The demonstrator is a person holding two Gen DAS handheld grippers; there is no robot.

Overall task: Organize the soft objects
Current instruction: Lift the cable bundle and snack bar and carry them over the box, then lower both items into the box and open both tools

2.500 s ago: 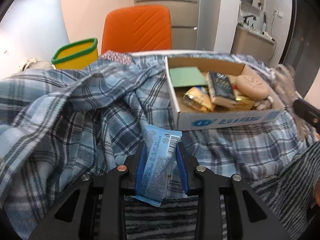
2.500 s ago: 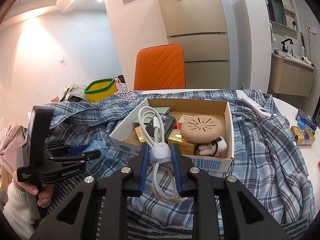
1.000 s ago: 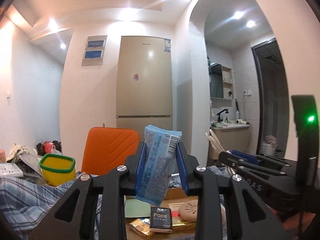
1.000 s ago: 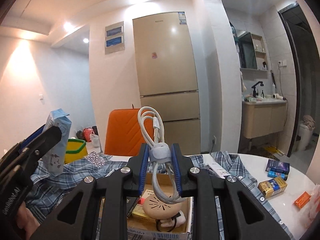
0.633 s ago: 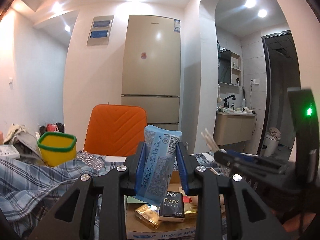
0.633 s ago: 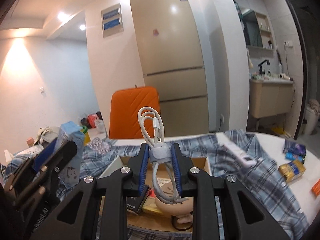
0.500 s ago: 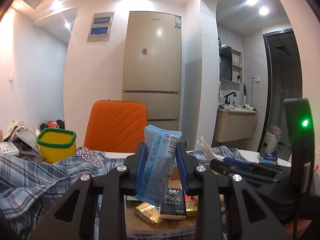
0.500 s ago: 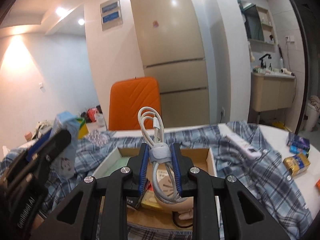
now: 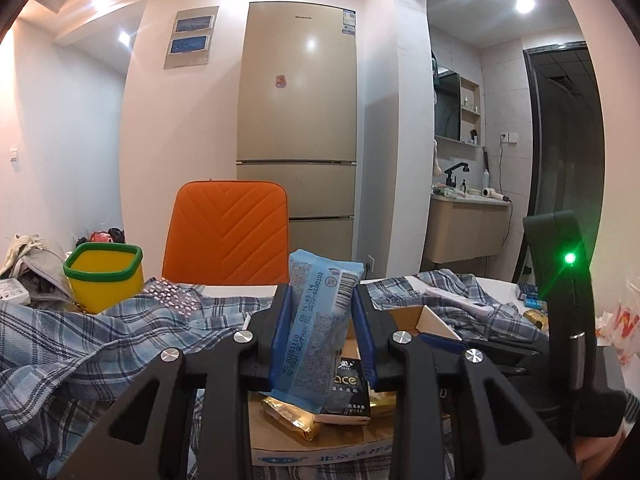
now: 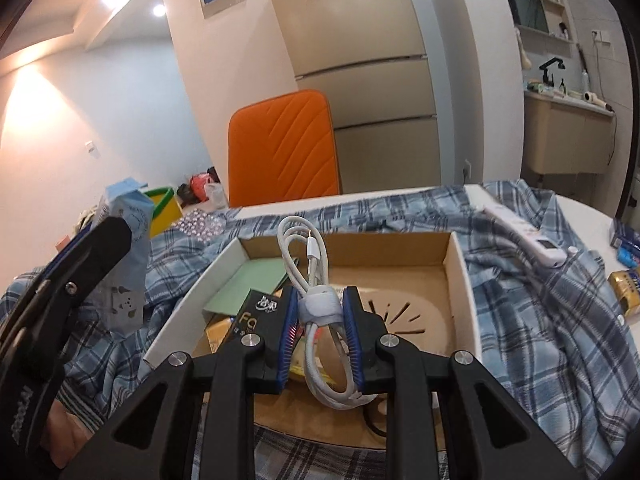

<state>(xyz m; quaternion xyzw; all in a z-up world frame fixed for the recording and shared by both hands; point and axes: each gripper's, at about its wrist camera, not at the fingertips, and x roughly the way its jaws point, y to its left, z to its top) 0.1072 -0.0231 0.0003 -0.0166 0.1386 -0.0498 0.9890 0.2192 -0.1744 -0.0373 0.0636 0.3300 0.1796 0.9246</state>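
Note:
My left gripper [image 9: 322,320] is shut on a light blue tissue pack [image 9: 316,328], held upright above the near edge of a cardboard box [image 9: 320,454]. From the right wrist view the same pack [image 10: 126,268] shows at the far left in the left gripper. My right gripper [image 10: 320,320] is shut on a coiled white cable [image 10: 316,280] bound by a grey strap, hanging over the open cardboard box [image 10: 460,276]. Inside the box lie a black "Face" pack [image 10: 252,316], a green card [image 10: 250,280] and a tan round perforated object [image 10: 404,316].
A blue plaid shirt [image 10: 540,280] covers the table around the box, with a white remote [image 10: 524,236] lying on it. A yellow bin with a green rim [image 9: 104,276] and an orange chair [image 9: 230,232] stand behind. Small boxes [image 10: 624,284] lie at the right.
Both grippers have come down and tilted toward the table, so the box now fills more of the right wrist view. Each still holds its object.

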